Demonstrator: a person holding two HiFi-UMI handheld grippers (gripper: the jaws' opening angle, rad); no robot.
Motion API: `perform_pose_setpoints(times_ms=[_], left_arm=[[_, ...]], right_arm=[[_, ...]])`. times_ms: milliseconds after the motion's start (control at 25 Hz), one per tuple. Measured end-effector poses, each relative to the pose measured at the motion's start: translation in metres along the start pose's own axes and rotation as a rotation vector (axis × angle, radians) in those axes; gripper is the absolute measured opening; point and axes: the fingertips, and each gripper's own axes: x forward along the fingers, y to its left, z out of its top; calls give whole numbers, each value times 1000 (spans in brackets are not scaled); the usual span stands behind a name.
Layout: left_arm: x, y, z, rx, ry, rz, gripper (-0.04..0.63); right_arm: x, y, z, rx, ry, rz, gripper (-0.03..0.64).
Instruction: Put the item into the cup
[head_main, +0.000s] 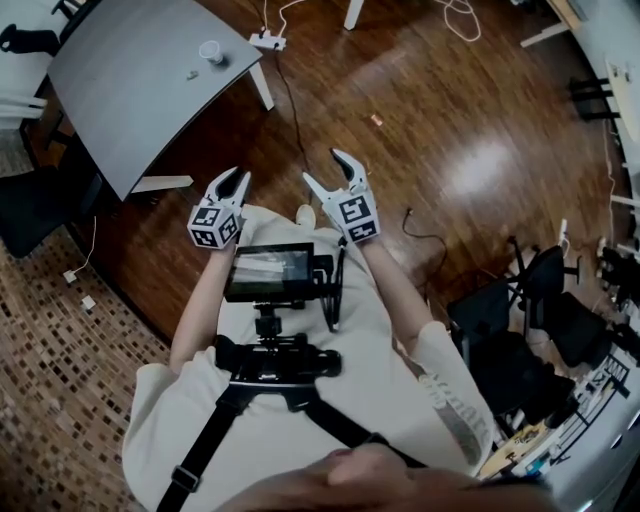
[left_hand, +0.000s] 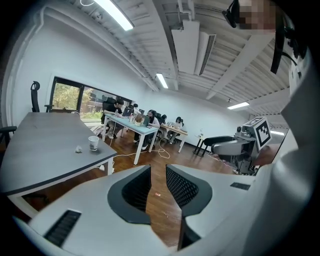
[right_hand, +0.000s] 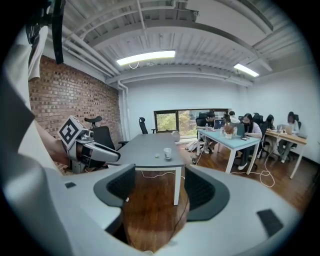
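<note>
A white paper cup (head_main: 210, 51) stands near the edge of a grey table (head_main: 130, 90) at the far upper left. A small crumpled white item (head_main: 192, 74) lies on the table just beside it. Both grippers hang over the wooden floor, well short of the table. My left gripper (head_main: 238, 175) has its jaws a narrow gap apart with nothing between them. My right gripper (head_main: 321, 165) is open wider, also with nothing in it. The left gripper view shows the cup (left_hand: 93, 143) and item (left_hand: 78, 149) at a distance. So does the right gripper view, with cup (right_hand: 167, 153) and item (right_hand: 157, 155).
A power strip (head_main: 267, 41) and cables lie on the floor past the table's corner. A small orange scrap (head_main: 376, 119) lies on the floor ahead. Black office chairs (head_main: 540, 300) crowd the right side. People sit at desks (right_hand: 235, 137) far off.
</note>
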Motion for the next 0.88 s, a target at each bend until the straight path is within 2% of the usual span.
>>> perform_pose_setpoints(times_ms=[240, 520, 720, 880], left_arm=[[15, 22, 9, -18, -1, 15, 97], [52, 42, 29, 36, 32, -58, 97], [77, 76, 57, 67, 60, -106, 97], [95, 127, 93, 109, 83, -153, 97]], right_arm=[[13, -11, 7, 2, 1, -2, 327], [46, -27, 19, 35, -1, -55, 327], [84, -36, 37, 68, 3, -95, 327], [139, -40, 61, 91, 14, -129, 327]])
